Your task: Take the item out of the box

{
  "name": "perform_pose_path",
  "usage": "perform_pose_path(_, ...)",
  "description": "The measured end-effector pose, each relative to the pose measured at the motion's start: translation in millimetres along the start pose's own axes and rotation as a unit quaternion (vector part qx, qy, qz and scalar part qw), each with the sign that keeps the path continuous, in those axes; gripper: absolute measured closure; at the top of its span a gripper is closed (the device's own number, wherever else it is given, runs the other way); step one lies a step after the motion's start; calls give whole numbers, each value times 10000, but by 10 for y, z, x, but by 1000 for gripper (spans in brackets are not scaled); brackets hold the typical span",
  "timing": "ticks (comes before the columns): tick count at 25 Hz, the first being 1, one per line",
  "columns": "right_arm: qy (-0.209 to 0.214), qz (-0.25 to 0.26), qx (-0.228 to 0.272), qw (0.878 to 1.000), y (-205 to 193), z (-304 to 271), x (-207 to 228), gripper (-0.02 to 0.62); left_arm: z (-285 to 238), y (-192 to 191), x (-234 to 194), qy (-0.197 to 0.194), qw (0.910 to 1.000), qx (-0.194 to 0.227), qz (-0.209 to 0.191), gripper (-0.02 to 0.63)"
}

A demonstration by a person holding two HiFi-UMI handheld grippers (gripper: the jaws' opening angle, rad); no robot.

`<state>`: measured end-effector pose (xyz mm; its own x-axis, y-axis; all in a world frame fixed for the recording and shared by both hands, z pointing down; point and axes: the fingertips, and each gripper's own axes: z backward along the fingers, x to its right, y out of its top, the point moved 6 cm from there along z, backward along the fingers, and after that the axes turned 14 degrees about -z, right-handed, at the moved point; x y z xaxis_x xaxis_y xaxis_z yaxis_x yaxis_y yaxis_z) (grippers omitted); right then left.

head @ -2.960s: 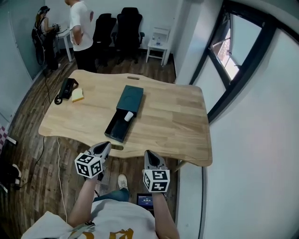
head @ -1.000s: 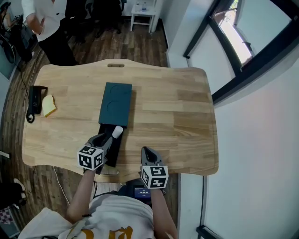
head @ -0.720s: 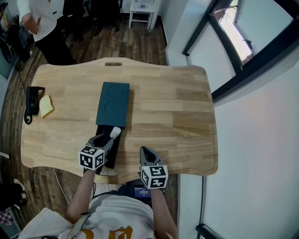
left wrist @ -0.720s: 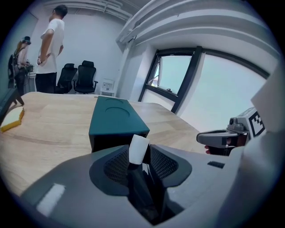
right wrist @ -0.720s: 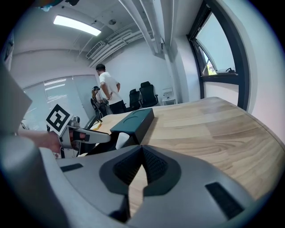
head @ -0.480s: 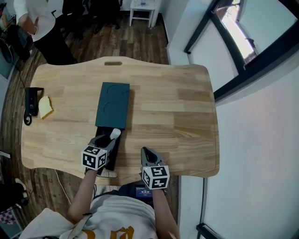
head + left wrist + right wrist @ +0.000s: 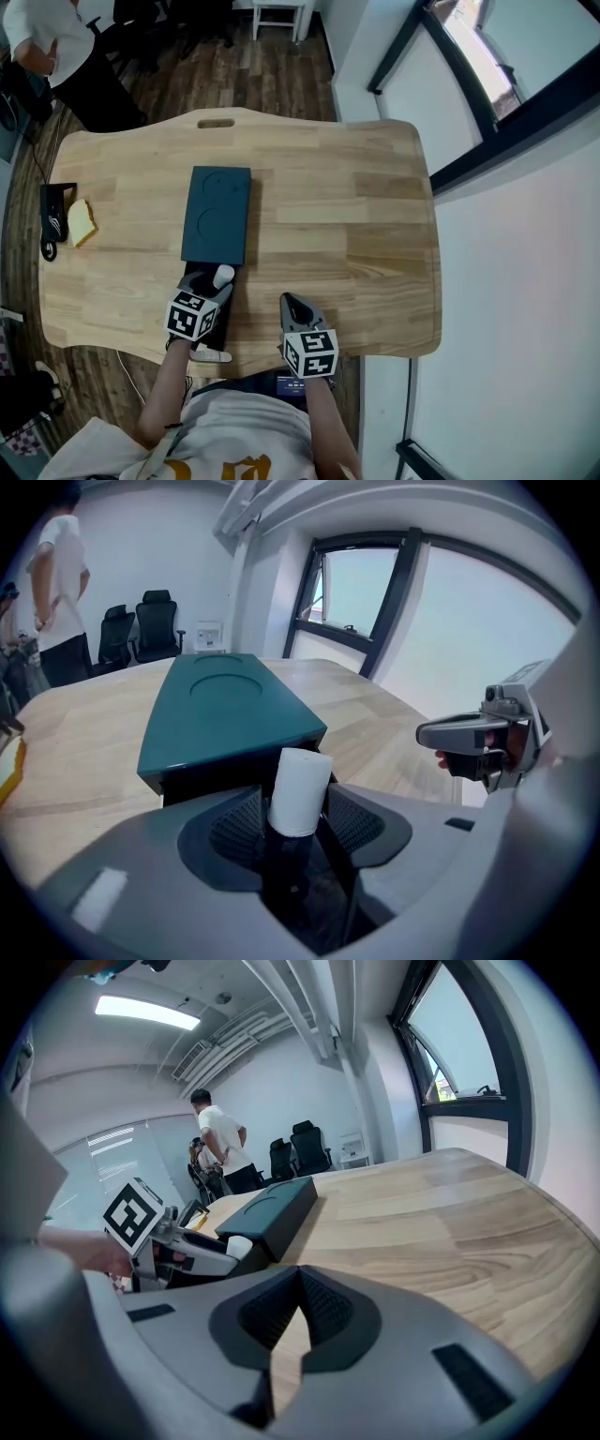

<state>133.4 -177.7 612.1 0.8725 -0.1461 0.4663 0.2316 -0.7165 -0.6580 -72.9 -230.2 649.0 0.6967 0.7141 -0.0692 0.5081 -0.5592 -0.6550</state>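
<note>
A dark teal box (image 7: 216, 214) lies lengthwise on the wooden table (image 7: 328, 225), its black drawer (image 7: 222, 321) pulled out toward me. A small white cylinder (image 7: 222, 276) stands in the drawer just in front of the lid. My left gripper (image 7: 214, 281) reaches over the drawer with its jaws opening. The white cylinder (image 7: 300, 791) stands upright between the pads, and I see no pad pressing on it. My right gripper (image 7: 292, 302) hovers at the table's front edge, right of the drawer, shut and empty; its pads (image 7: 323, 1309) meet at the tips.
A yellow block (image 7: 81, 223) and a black device with a cable (image 7: 52, 211) lie at the table's left end. A person (image 7: 56, 56) stands beyond the far left corner. A window wall (image 7: 487, 112) runs along the right. A small screen (image 7: 292, 382) sits below the table edge.
Three seconds ago both grippers hung off the table's front edge. Since then the left one has moved forward over the drawer to the white cylinder. The right one has barely moved.
</note>
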Motion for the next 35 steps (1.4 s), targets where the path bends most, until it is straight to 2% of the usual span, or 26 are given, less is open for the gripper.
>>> perform_pose_path(10, -71, 72, -82, 9999, 130, -55, 142, 591, -88, 16, -75, -272, 9991, -92, 302, 400)
perform_pose_path(12, -69, 52, -57, 9999, 160, -74, 163, 591, -96, 32, -67, -310, 9990, -92, 317, 432)
perform_pose_path(18, -27, 56, -4, 10000, 203, -47, 125, 591, -57, 22, -47, -319, 9989, -154, 319, 434)
perform_pose_path(22, 26, 28, 93, 9999, 223, 3, 71, 591, 3, 43, -33, -308, 9986, -39, 432, 434)
perform_pose_path(35, 85, 147, 507, 9986, 172, 350, -206, 591, 494, 39, 141, -115, 9987, 466, 196, 434)
